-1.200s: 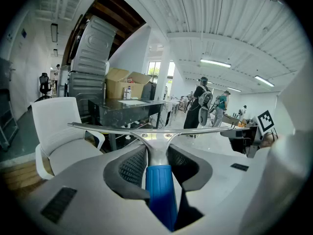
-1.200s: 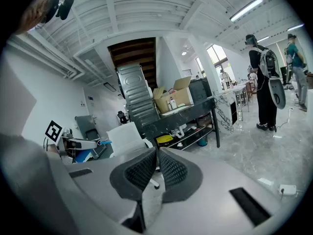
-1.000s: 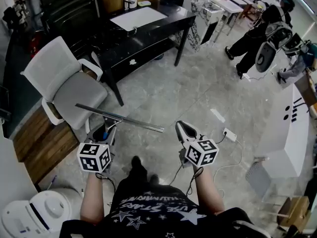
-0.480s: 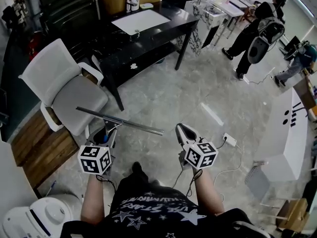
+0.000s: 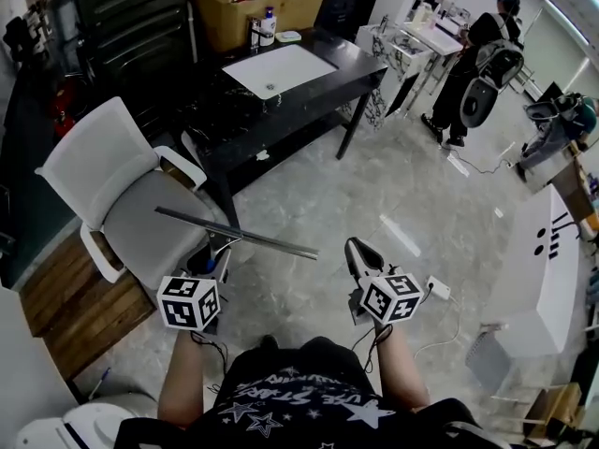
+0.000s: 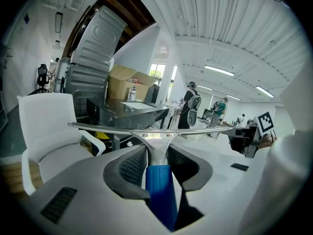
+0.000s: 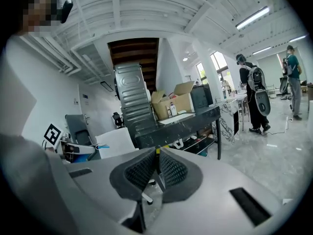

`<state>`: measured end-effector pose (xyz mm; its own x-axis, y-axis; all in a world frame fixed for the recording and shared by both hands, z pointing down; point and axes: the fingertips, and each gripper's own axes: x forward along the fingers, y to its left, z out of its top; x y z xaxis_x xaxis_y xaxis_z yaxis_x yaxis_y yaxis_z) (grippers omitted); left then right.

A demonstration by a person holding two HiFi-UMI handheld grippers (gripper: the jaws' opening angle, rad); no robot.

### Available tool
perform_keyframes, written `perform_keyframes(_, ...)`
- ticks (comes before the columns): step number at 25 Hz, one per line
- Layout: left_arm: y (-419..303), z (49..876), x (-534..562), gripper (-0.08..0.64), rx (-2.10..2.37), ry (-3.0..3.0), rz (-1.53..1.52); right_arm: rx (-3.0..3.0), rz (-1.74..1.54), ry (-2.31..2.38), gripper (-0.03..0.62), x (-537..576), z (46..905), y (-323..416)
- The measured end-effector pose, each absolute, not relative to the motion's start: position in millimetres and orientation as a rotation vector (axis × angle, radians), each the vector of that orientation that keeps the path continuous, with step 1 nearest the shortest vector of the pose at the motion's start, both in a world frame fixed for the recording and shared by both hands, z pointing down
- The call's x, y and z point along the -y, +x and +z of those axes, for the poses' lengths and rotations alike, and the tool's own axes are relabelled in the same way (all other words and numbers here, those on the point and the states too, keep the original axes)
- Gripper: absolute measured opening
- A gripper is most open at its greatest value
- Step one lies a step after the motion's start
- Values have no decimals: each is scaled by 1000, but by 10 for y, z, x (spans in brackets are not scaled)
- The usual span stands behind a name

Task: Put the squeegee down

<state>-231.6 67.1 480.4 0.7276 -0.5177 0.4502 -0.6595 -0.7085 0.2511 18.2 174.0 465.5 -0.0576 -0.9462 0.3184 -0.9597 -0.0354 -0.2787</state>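
The left gripper [image 5: 210, 258] grips the squeegee [image 5: 239, 235] by its blue handle, jaws part-way closed. The long blade lies sideways ahead of them (in the air, by the white chair's [image 5: 131, 227] front edge). The right gripper [image 5: 359, 249] is pinched together, empty.

Left gripper [image 5: 210, 262] jaws clamped, right gripper [image 5: 358, 251] jaws together, both forward
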Motion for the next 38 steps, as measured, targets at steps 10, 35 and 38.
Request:
perform_keyframes(10, -2314, 4843, -104, 156, 931, 2524, 471, 2195, 698, 2080, 55, -1053, 4798, 147)
perform_keyframes(35, -989, 4631, 2546, 156, 1459, 2238, 390, 2545, 734, 1609, 55, 2641, 4850, 1837)
perform_keyframes(38, -844, 4632, 2761, 156, 1513, 2184, 370, 2580, 738, 1547, 55, 2955, 4851, 1956)
